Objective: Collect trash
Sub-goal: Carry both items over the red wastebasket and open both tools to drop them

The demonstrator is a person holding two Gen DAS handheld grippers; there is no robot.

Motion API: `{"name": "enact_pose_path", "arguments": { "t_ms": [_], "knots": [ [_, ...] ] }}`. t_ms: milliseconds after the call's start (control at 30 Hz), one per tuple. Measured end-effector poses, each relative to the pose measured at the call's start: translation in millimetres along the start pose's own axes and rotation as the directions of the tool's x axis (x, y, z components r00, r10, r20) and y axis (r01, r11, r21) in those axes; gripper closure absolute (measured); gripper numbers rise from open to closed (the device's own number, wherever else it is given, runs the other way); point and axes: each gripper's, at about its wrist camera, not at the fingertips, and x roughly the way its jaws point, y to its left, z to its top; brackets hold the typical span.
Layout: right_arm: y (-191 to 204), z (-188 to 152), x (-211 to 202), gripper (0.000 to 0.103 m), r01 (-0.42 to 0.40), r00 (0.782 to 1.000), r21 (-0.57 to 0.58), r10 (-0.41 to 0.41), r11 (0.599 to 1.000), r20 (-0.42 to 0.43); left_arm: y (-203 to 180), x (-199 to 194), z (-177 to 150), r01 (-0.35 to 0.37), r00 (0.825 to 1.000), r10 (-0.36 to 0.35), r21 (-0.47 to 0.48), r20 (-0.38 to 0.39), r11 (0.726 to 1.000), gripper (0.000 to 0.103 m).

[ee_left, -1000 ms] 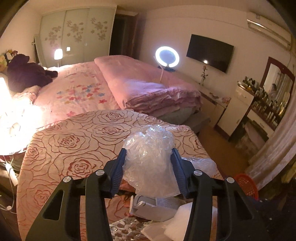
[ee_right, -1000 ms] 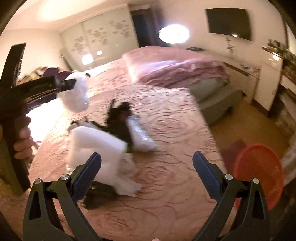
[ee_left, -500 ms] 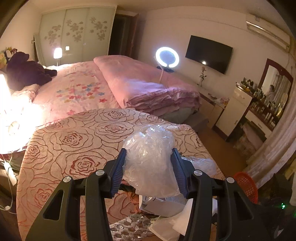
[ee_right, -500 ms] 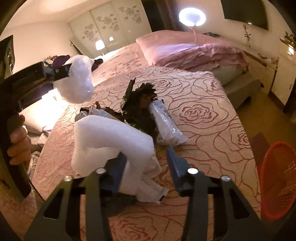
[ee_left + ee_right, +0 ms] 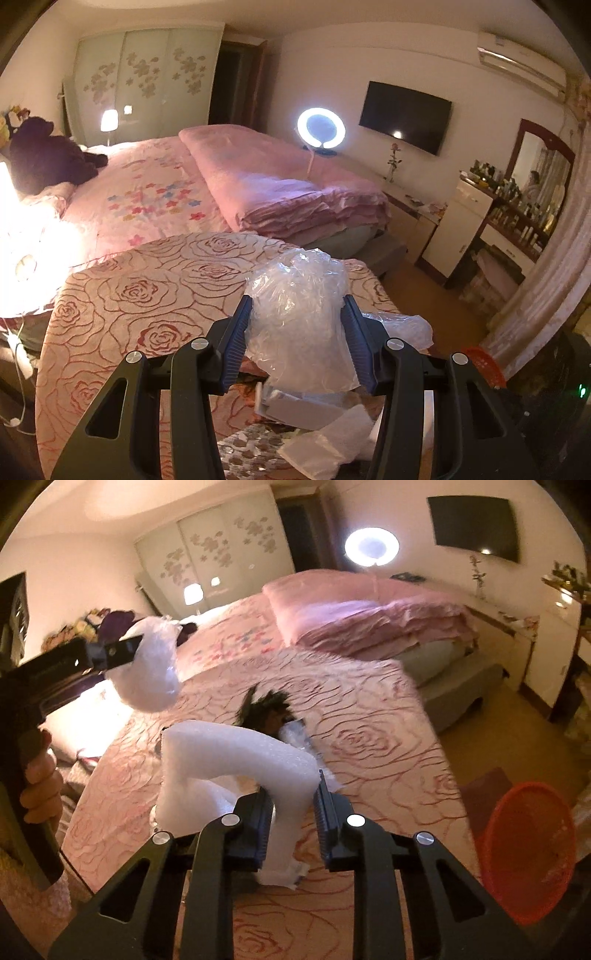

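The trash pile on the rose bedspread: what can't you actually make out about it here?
- Left wrist view: pile lies mostly behind the left gripper and its clear plastic bag.
- Right wrist view: white foam sheet and right gripper cover it; dark item is motion-blurred, unidentifiable.
- Red basket: cut off by the edge, contents unseen.

Home bedroom, warm dim light. Large bed (image 5: 147, 192) in pink floral bedding, folded pink quilt (image 5: 280, 184) on right half, dark plush toy (image 5: 48, 158) at far left. Far wall: wardrobe (image 5: 147, 81) with flower-pattern sliding doors. Right wall: flat television (image 5: 405, 116), air conditioner (image 5: 521, 59) above. Far right: dressing table mirror (image 5: 541, 162), cosmetic bottles. Ring light (image 5: 321, 127) beside bed.
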Motion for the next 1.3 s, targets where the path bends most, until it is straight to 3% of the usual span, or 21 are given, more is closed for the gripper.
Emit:
{"name": "enact_pose_path", "arguments": {
  "t_ms": [333,733,967,1300],
  "knots": [
    [-70.5,-5.3,-32.4,0.082,0.167,0.983,0.117,-0.174,0.979,0.051,-61.1,8.0,-7.6,0.108,0.994,-0.104,0.103,-0.037,0.989,0.056],
    [-161.3,-36.1,-64.4,0.082,0.361,0.923,0.276,-0.385,0.891,0.033,-139.6,37.8,-33.3,0.232,0.968,-0.205,0.211,-0.142,0.950,0.056],
    [-193.0,-55.5,-74.4,0.082,0.418,0.896,0.340,-0.443,0.842,-0.004,-179.9,58.6,-56.3,0.295,0.945,-0.241,0.259,-0.220,0.920,0.056],
    [-231.3,-75.5,-73.3,0.082,0.461,0.877,0.402,-0.474,0.791,-0.072,-226.8,89.9,-78.6,0.364,0.912,-0.273,0.293,-0.306,0.884,0.056]
  ]
}}
